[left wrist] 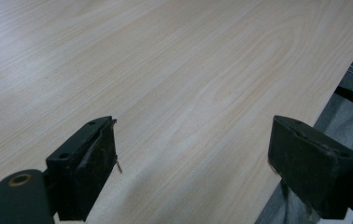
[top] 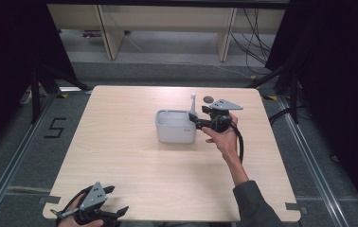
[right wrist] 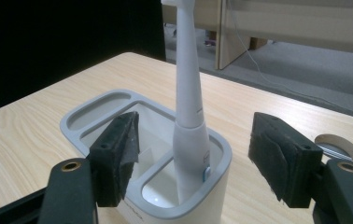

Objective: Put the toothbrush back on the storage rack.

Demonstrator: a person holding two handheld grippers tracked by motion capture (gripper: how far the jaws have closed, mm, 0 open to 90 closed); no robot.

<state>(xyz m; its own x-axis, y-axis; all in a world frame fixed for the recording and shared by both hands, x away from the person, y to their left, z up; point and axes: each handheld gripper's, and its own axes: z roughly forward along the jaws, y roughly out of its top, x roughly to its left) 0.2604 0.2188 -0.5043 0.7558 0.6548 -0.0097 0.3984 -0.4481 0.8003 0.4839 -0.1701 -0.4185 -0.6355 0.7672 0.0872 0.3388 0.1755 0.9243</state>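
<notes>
Toothbrush (right wrist: pixel 187 93), a white electric one, stands upright in the near round slot of a pale grey holder (right wrist: pixel 118 100) set a little right of the middle of the wooden table (top: pixel 120 156). The right gripper (right wrist: pixel 198 154) has its jaws parted on either side of the brush, pads clear of it. The left gripper (left wrist: pixel 193 163) rests wide open at the table's near left edge, gripping nothing.
</notes>
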